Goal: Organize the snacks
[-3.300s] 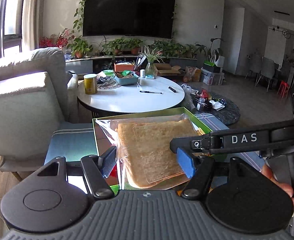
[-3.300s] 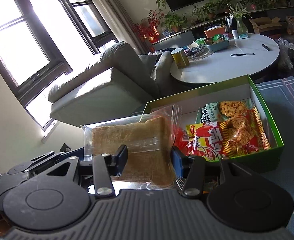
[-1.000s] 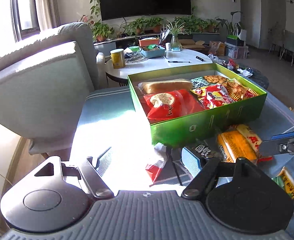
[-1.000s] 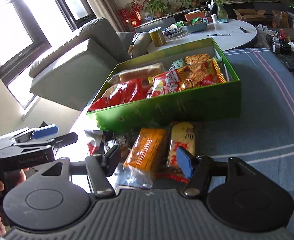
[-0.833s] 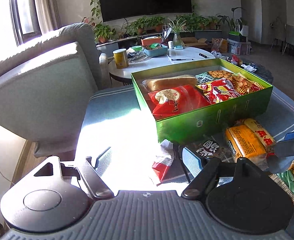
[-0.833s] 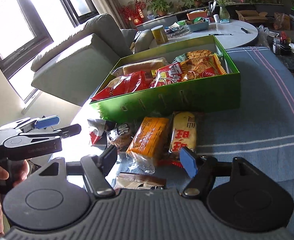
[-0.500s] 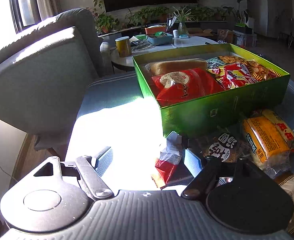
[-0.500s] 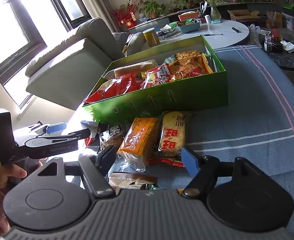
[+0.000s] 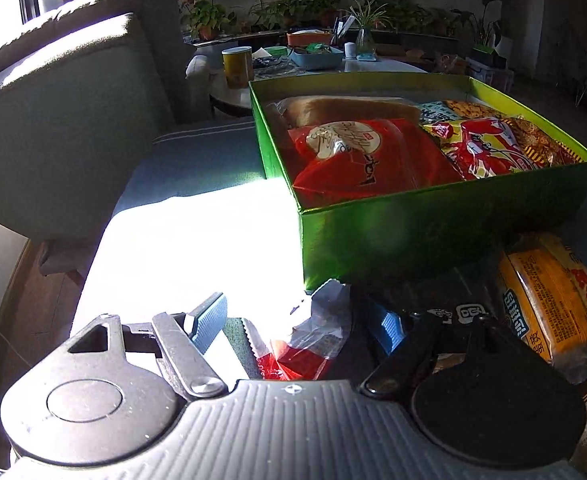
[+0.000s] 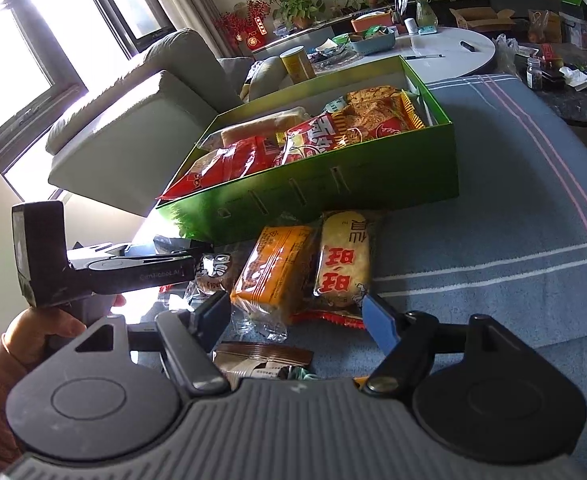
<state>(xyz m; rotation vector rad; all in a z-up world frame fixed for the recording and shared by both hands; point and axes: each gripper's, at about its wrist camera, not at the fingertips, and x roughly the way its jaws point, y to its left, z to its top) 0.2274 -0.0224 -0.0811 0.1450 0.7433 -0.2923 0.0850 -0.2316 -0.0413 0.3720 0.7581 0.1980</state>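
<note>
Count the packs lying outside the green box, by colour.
Orange pack: 1
Pale yellow pack: 1
Brown pack: 1
Black-and-white cookie pack: 1
Red-and-clear wrapper: 1
Total: 5 visible; others may be hidden.

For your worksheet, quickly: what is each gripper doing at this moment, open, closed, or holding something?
Left gripper: open, jaws just been closing, a small red-and-clear wrapper between them, not gripped.
Right gripper: open, holding nothing, over the orange snack pack.

The bread (image 9: 345, 108) now lies in the box (image 9: 433, 232); the left gripper (image 9: 305, 320), jaws narrowing, apparently straddles a red wrapper (image 9: 305, 344).
</note>
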